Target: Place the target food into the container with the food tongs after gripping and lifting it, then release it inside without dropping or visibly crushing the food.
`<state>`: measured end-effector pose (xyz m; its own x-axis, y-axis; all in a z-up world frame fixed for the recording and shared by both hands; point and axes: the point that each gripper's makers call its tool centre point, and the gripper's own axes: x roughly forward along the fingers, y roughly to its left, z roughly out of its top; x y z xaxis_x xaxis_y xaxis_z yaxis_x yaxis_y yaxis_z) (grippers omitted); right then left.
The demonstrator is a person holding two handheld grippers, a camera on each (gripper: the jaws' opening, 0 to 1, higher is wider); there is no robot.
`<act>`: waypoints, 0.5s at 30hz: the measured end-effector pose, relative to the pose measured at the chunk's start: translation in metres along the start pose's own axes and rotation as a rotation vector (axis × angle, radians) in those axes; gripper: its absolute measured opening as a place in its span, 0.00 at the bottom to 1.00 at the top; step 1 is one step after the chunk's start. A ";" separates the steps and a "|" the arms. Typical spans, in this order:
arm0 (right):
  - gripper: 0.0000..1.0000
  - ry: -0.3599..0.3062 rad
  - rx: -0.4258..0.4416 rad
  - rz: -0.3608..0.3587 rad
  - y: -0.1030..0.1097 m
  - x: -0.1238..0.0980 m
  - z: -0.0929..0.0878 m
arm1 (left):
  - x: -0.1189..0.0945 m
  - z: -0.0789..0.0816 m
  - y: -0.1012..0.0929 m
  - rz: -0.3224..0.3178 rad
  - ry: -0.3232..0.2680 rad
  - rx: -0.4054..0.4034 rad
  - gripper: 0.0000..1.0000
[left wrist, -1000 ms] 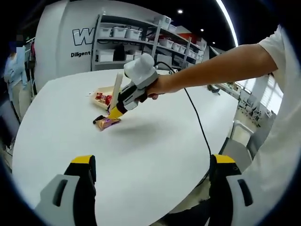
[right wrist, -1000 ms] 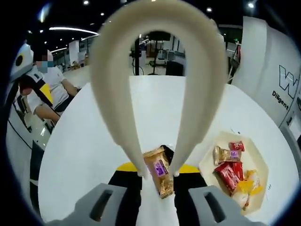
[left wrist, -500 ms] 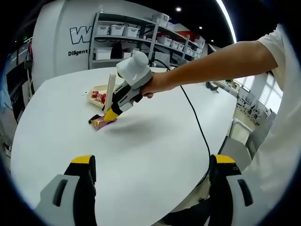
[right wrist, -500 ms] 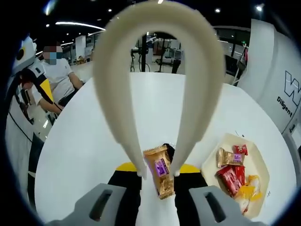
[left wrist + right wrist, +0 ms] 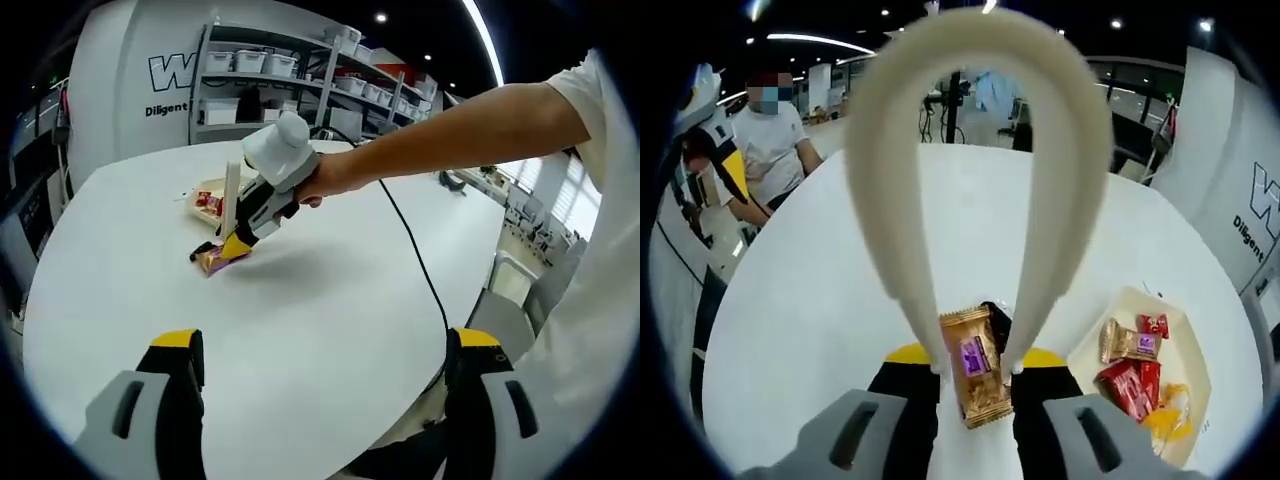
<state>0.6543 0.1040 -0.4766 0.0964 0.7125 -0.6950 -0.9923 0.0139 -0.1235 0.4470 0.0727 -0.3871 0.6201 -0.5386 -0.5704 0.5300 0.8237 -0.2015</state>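
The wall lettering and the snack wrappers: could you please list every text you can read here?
"W": large letter, cut off, on the white wall.
"Diligent": small word beneath it, cut off.
Gold snack packet with purple label between the food tongs: print too small.
Wrappers in the tray: unreadable.

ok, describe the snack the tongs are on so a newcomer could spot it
On the round white table, left of the cream tray of wrapped snacks, the cream tongs straddle one gold packet. It carries a purple label and sits alone outside the tray, between the tong tips.
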 end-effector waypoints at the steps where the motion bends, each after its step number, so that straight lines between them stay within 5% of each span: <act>1: 0.22 0.003 0.011 0.005 0.001 0.001 -0.001 | 0.000 0.000 0.000 0.000 0.000 -0.001 0.99; 15: 0.13 0.031 0.029 0.011 0.000 0.006 -0.008 | 0.002 0.002 0.007 0.001 0.003 -0.004 0.99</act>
<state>0.6551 0.1026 -0.4867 0.0873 0.6909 -0.7177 -0.9951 0.0268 -0.0952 0.4525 0.0771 -0.3879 0.6188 -0.5372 -0.5732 0.5270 0.8249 -0.2043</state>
